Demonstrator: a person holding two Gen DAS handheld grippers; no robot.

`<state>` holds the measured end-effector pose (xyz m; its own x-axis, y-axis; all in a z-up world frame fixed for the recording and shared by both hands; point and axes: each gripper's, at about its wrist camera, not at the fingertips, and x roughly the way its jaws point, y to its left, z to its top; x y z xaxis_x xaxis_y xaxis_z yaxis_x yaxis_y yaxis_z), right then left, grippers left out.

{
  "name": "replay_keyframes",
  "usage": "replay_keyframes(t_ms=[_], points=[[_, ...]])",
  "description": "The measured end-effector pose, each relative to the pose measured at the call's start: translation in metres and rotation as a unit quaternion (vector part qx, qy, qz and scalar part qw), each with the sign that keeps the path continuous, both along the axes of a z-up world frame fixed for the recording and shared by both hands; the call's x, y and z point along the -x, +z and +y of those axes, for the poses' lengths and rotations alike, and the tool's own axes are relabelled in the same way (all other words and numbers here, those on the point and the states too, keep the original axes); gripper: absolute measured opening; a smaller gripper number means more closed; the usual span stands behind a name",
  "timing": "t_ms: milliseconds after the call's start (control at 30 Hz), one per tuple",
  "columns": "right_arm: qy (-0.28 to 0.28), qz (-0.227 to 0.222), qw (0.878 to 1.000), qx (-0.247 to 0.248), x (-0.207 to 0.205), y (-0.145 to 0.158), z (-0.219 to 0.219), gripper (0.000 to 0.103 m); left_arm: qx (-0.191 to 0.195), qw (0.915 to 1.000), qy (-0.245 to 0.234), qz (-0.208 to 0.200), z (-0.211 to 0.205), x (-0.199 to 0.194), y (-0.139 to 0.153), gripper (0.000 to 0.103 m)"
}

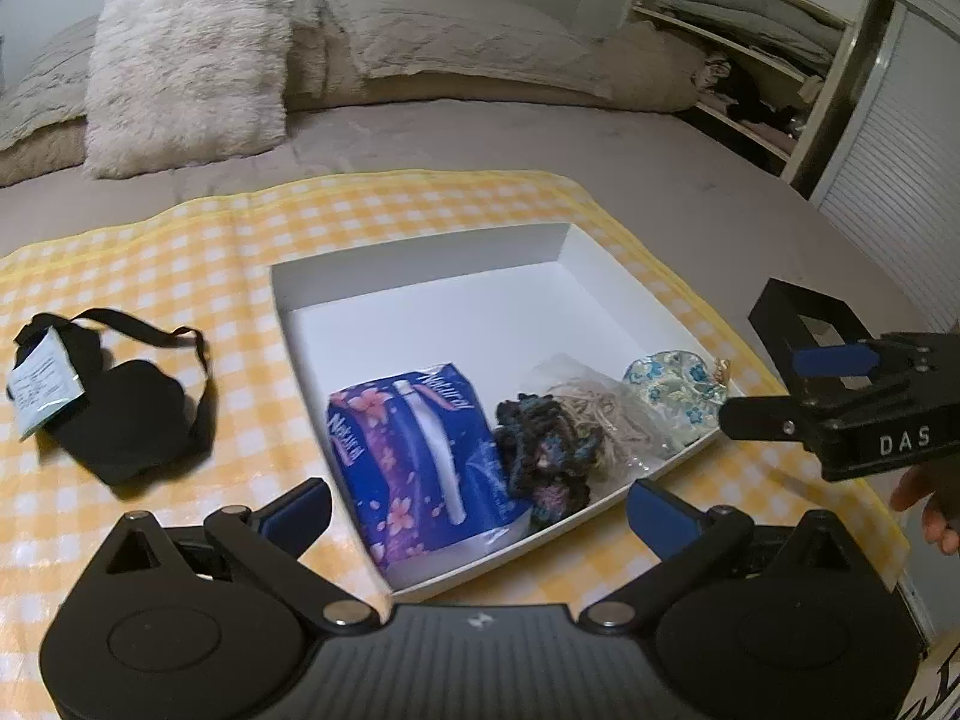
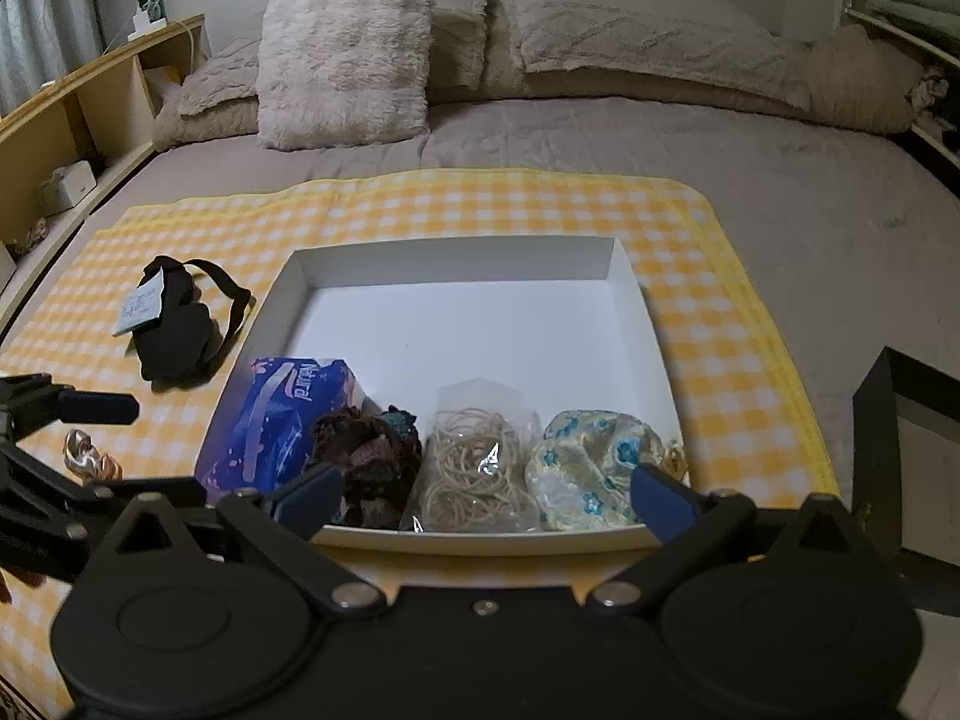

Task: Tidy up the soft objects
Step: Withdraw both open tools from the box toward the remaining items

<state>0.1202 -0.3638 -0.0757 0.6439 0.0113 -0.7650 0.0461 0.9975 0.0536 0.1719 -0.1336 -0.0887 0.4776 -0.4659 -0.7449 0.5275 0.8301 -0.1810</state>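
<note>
A white box (image 1: 420,282) (image 2: 462,258) sits on a yellow checked cloth. Along its near side lie a blue tissue pack (image 1: 420,450) (image 2: 282,420), a dark crocheted piece (image 1: 546,456) (image 2: 372,456), a bag of rubber bands (image 1: 600,414) (image 2: 474,468) and a floral pouch (image 1: 678,390) (image 2: 594,468). A black eye mask with a tag (image 1: 126,408) (image 2: 174,330) lies on the cloth left of the box. My left gripper (image 1: 480,510) is open and empty above the box's near-left corner. My right gripper (image 2: 483,501) is open and empty over the box's near edge.
A small shiny gold-pink object (image 2: 90,462) lies on the cloth near the left gripper. A fluffy white pillow (image 1: 186,60) (image 2: 348,54) and beige pillows lie at the bed's head. Shelves stand at the right (image 1: 750,60) and the left (image 2: 90,108). A dark frame (image 2: 912,462) stands at right.
</note>
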Motion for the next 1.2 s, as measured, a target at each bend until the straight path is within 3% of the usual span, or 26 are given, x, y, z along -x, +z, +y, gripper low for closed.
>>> replay_keyframes(t_ms=[767, 1200], points=[[0.019, -0.030, 0.999, 0.009, -0.006, 0.014, 0.039, 0.103, 0.011, 0.9926, 0.121, -0.013, 0.082, -0.004, 0.014, 0.103], [0.068, -0.036, 0.997, 0.005, -0.035, 0.013, 0.101, 0.103, -0.013, 0.9765, 0.212, -0.035, 0.169, -0.011, 0.023, 0.103]])
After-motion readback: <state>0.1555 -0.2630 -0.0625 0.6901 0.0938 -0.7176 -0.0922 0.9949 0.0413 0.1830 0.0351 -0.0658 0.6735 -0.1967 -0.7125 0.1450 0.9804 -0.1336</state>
